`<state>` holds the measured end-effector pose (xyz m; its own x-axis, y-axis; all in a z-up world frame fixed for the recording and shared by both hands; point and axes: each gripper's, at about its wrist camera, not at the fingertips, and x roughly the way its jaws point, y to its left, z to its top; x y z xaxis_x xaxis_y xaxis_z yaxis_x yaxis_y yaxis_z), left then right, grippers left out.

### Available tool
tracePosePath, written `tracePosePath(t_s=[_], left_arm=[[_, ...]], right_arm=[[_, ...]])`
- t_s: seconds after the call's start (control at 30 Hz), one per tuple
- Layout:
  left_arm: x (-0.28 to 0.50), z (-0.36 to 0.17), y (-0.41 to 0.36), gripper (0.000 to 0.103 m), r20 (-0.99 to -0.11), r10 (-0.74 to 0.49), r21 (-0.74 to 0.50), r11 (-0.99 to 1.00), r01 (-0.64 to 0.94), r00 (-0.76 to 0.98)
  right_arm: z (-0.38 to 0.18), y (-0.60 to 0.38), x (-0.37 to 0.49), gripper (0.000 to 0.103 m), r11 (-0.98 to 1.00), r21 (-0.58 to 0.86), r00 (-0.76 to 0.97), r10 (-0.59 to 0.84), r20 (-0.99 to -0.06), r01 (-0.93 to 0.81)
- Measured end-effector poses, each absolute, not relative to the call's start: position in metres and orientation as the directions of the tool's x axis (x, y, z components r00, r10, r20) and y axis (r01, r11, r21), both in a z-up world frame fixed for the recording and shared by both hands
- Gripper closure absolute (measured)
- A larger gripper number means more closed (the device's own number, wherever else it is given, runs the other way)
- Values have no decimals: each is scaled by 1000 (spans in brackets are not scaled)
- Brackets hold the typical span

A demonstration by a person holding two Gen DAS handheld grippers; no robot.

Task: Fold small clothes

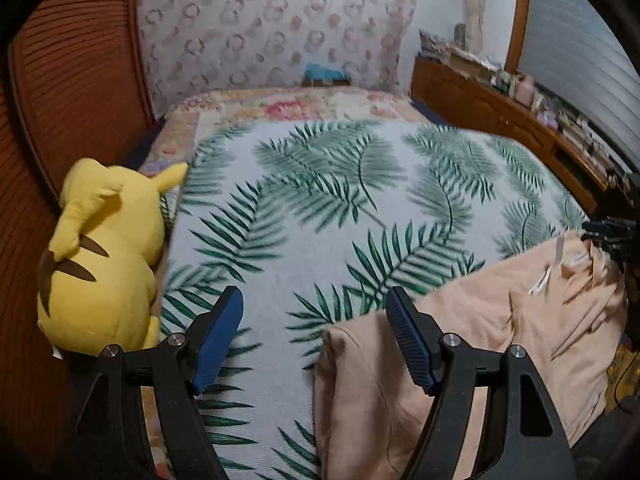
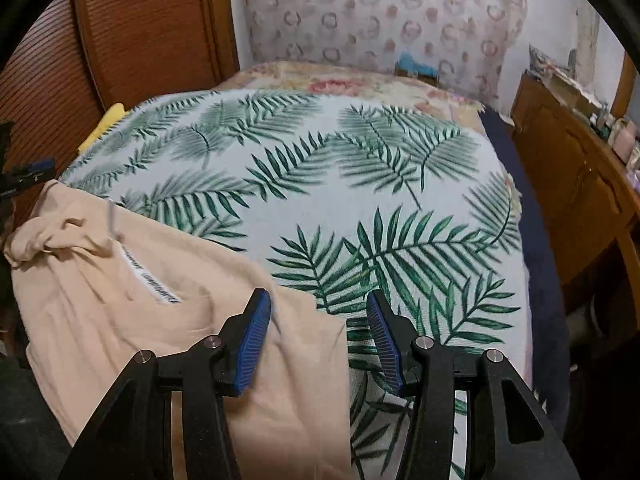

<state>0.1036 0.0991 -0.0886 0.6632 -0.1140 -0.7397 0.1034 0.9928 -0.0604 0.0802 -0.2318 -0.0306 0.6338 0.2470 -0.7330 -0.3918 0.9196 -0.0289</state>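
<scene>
A peach-coloured small garment [image 1: 480, 332] lies rumpled on the near edge of the leaf-print bed cover [image 1: 320, 208], a white label showing on it. My left gripper [image 1: 314, 312] is open and empty, just above the garment's left edge. In the right wrist view the garment [image 2: 132, 304] lies at the lower left on the cover [image 2: 360, 184]. My right gripper [image 2: 318, 316] is open and empty, its left finger over the garment's right edge. The other gripper's black tip [image 2: 28, 172] shows at the far left.
A yellow plush toy [image 1: 104, 260] lies at the bed's left edge against a wooden slatted panel [image 1: 72, 80]. A floral pillow [image 1: 272, 28] stands at the head. A cluttered wooden dresser [image 1: 520, 104] runs along the right side.
</scene>
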Motion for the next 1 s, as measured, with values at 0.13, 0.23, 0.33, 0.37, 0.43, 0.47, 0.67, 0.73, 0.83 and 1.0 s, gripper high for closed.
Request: tracePosePath(t_s=[0.13, 0.23, 0.33, 0.37, 0.43, 0.47, 0.67, 0.73, 0.83, 1.0], left_arm=[[104, -98, 98, 28, -760, -125, -68, 991, 113, 638], [104, -102, 98, 28, -769, -132, -76, 990, 117, 626], [103, -105, 97, 28, -777, -145, -85, 988, 126, 613], [103, -105, 96, 29, -780, -145, -83, 988, 129, 609], [102, -105, 94, 42, -778, -164, -89, 984, 153, 606], [103, -106, 92, 47, -781, -181, -93, 980, 175, 598], [104, -103, 85, 75, -800, -212, -94, 968, 232, 562], [102, -102, 84, 90, -800, -225, -104, 965, 240, 556], [89, -94, 79, 93, -787, -190, -66, 972, 227, 587], [52, -29, 75, 94, -677, -182, -46, 978, 205, 713]], right_arm=[[-35, -229, 83, 51, 915, -1, 617, 271, -739, -403], [-38, -231, 86, 51, 911, 21, 604, 291, -742, -413], [-37, -232, 83, 51, 908, 24, 600, 297, -743, -419], [-37, -232, 82, 51, 906, 25, 598, 299, -743, -423], [-39, -232, 80, 51, 900, 21, 594, 305, -744, -435], [-39, -231, 79, 51, 897, 18, 593, 306, -745, -441], [-43, -223, 83, 72, 877, 26, 572, 335, -749, -481], [-43, -222, 81, 84, 867, 42, 558, 356, -750, -497], [-39, -223, 74, 92, 851, 64, 546, 391, -741, -522], [4, -235, 38, 94, 868, 39, 653, 401, -643, -495]])
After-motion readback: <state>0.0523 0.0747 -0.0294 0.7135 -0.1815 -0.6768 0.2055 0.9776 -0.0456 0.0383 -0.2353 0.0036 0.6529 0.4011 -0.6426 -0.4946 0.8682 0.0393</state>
